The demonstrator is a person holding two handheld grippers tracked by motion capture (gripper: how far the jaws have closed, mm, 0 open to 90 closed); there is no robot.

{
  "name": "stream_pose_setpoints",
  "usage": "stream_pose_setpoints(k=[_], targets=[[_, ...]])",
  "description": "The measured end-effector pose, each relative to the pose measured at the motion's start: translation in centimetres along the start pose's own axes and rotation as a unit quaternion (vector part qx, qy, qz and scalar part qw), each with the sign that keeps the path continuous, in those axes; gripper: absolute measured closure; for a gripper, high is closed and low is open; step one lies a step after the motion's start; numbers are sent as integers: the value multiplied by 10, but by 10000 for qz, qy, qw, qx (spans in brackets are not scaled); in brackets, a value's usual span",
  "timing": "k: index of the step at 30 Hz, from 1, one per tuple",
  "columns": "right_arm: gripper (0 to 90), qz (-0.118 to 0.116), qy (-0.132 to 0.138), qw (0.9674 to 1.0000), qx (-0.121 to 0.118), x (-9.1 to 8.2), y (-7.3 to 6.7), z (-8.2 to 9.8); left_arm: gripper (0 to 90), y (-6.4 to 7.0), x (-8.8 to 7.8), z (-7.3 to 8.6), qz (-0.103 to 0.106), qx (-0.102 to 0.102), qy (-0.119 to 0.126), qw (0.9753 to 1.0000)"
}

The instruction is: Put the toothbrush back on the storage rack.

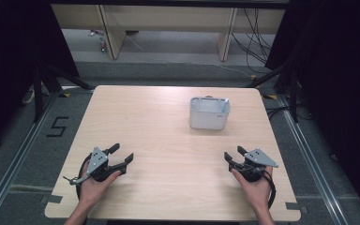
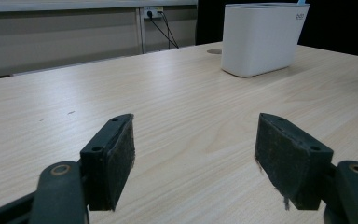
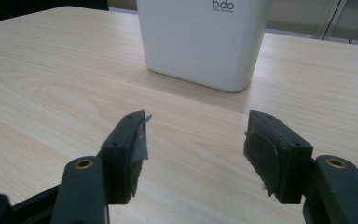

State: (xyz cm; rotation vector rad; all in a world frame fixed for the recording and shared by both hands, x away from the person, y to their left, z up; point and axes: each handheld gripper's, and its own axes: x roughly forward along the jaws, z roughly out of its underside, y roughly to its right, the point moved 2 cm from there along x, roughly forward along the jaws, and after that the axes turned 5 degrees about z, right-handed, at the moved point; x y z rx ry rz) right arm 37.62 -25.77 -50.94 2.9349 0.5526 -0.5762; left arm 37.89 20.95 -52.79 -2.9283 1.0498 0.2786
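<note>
Wood grain of a pale colour covers the whole bench (image 1: 168,122), which has rounded corners and stands on a grey floor. One white container (image 1: 209,113) rests on it, toward the far right corner, well apart from both hands. It is a plastic box with rounded corners and an open top; from the high view a light blue thing leans inside it at its right side, too small to name. On the side wall the letters "bdo" are printed in dark colour, seen in the right gripper view (image 3: 204,39).

Near the front edge, on the left side, the left hand (image 1: 93,185) holds the left gripper (image 1: 122,158). Its two black jaws stand wide apart and hold nothing; in the left gripper view (image 2: 193,149) only bare wood lies between the worn pads, and the container (image 2: 263,37) stands far ahead to the right.

Near the front edge, on the right side, the right hand (image 1: 253,185) holds the right gripper (image 1: 234,154). Its jaws are also spread and empty. In the right gripper view (image 3: 193,140) the container stands straight ahead of them, near but not touching. A small strip of the lining peels off at the tip of the left pad (image 3: 140,142) in this view.

Both grippers carry a grey three-cornered plate on top, and a black cable loops beside each wrist
</note>
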Motion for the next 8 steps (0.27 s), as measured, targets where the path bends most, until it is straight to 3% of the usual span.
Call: stream_pose_setpoints(k=[4,5,8], targets=[[394,22,74,10000,32,1,0,4,284,1,0,0,-17,43,-21,10000],[394,31,-33,10000,48,0,1,5,285,1,0,0,-44,40,-24,10000],[395,8,-19,10000,93,2,0,7,287,1,-2,0,-87,35,-104,9999]])
